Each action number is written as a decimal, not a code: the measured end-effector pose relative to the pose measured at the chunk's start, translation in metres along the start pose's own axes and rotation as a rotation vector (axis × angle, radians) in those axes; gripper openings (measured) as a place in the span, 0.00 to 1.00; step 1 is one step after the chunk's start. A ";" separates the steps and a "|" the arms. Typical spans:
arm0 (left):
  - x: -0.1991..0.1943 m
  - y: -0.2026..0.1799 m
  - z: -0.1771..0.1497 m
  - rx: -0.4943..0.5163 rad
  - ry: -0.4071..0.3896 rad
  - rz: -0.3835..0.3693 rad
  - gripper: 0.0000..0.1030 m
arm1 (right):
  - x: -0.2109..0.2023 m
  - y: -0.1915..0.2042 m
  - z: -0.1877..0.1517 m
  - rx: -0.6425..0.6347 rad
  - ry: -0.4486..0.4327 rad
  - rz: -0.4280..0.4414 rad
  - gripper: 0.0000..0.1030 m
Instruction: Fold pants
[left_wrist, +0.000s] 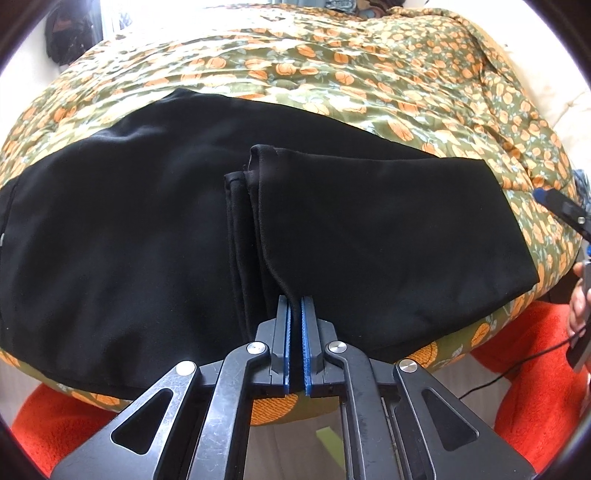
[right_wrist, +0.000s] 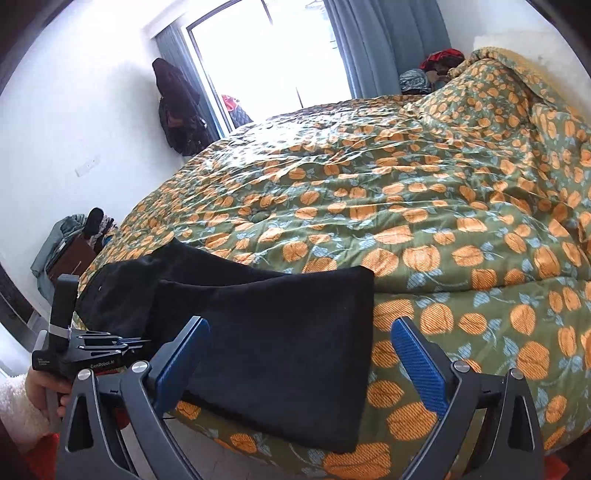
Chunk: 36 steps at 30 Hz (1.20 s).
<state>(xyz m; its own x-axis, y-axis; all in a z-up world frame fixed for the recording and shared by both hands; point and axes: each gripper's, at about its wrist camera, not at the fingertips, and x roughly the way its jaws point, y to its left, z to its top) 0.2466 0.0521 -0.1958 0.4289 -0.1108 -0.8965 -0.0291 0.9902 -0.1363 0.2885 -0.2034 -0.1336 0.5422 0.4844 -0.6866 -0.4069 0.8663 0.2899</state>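
Black pants (left_wrist: 129, 229) lie on the bed near its front edge, with the leg end folded back over the middle. My left gripper (left_wrist: 295, 301) is shut on the hem edge of the folded leg layer (left_wrist: 388, 236). My right gripper (right_wrist: 299, 332) is open and empty, held just off the bed's front edge, in front of the folded end of the pants (right_wrist: 280, 350). The left gripper's body (right_wrist: 74, 354) shows at the left of the right wrist view, and a right fingertip (left_wrist: 543, 194) at the right edge of the left wrist view.
The bed is covered by a green quilt with orange pumpkins (right_wrist: 424, 206), rumpled toward the far right. An orange rug (left_wrist: 546, 376) lies on the floor below the bed edge. Clothes hang by the window (right_wrist: 177, 107), and more are piled at the left wall (right_wrist: 74, 243).
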 end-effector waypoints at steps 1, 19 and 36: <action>0.000 -0.001 0.000 0.002 -0.002 0.004 0.04 | 0.017 -0.001 0.001 -0.010 0.048 0.005 0.95; -0.004 -0.004 -0.001 0.004 -0.030 0.015 0.11 | 0.050 0.022 -0.072 -0.048 0.242 -0.012 0.97; -0.015 0.001 0.012 -0.061 -0.080 0.147 0.81 | 0.030 0.037 -0.058 -0.124 0.189 -0.068 1.00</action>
<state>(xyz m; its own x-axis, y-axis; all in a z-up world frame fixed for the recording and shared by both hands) 0.2512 0.0558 -0.1769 0.4868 0.0442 -0.8724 -0.1506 0.9880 -0.0340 0.2470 -0.1639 -0.1823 0.4289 0.3835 -0.8180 -0.4677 0.8689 0.1621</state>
